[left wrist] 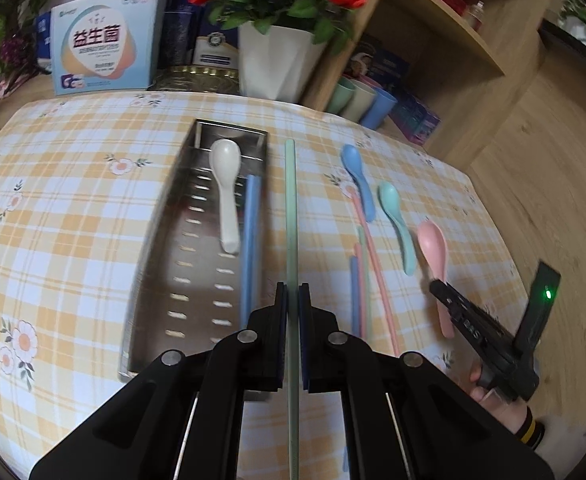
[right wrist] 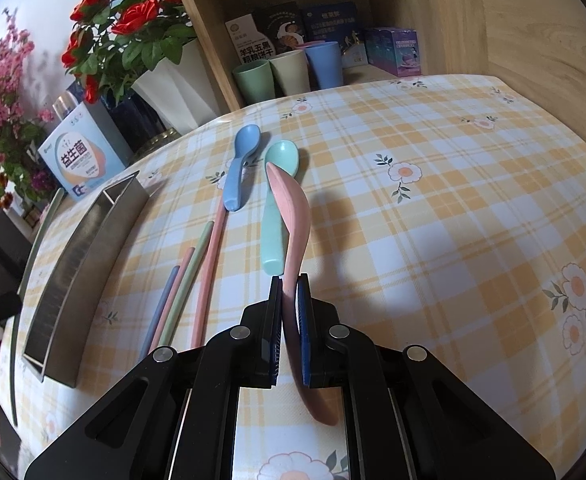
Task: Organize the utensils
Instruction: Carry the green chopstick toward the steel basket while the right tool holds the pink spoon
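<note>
Left gripper (left wrist: 292,294) clamps green chopstick (left wrist: 290,200), axis toward 12; tray (left wrist: 155,248) at 10; right gripper (right wrist: 291,286) grips pink spoon (right wrist: 293,216).

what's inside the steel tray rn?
In the steel tray: one white spoon and a blue chopstick beside it. The left tongs cover the tray's near right corner.

Left gripper (left wrist: 292,294) fingers (left wrist: 280,308) clamped on green chopstick (left wrist: 291,208), which runs straight ahead past the tips. Left of the fingers: steel tray (left wrist: 161,248) on the desk (left wrist: 73,208), with white spoon (left wrist: 225,188) and blue chopstick (left wrist: 249,248) inside. Right of them: loose chopsticks (left wrist: 363,272), blue spoon (left wrist: 357,180), teal spoon (left wrist: 399,224). Far right, right gripper (left wrist: 439,286) pinching pink spoon (left wrist: 435,246).
</note>
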### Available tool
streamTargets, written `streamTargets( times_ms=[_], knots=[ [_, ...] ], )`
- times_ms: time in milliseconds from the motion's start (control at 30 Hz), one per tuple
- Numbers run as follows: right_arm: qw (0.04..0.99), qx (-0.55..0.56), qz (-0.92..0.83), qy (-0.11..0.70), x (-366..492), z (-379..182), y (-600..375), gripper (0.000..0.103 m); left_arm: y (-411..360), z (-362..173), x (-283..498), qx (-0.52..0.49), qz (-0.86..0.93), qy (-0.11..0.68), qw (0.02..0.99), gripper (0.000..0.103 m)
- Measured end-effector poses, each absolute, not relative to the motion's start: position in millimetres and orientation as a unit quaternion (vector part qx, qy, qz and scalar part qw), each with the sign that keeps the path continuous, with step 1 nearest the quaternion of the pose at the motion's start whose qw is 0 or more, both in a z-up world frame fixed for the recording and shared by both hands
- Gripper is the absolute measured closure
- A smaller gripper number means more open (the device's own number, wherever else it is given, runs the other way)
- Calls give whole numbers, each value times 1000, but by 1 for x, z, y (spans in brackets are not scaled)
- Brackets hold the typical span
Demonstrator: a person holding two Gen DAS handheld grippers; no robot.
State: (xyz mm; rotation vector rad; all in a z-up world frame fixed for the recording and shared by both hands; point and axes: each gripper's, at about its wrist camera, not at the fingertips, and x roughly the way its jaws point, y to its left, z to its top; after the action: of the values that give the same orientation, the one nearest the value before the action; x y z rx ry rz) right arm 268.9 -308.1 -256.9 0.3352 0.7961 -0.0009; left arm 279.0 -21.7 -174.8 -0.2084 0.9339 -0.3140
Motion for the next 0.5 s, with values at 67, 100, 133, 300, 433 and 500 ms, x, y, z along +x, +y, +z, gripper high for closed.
streamTargets(
  times_ms=[67,100,133,300,433,500],
  knots=[
    [908,167,1,385,269,-257,-309,96,-16,-173,285,-105,-144,449,876,98],
    [908,169,-1,385,269,-257,-310,96,-13,-173,288,-110,-141,449,875,98],
    [907,170,-2,384,269,-257,-310,96,-9,-173,292,-114,-137,450,875,98],
    [906,179,0,383,269,-258,-313,96,1,-177,309,-123,-119,458,872,98],
    [906,180,1,384,270,-259,-314,96,2,-178,327,-113,-110,463,872,98],
    [907,175,5,384,270,-258,-312,96,2,-182,338,-98,-97,470,872,98]
  ],
)
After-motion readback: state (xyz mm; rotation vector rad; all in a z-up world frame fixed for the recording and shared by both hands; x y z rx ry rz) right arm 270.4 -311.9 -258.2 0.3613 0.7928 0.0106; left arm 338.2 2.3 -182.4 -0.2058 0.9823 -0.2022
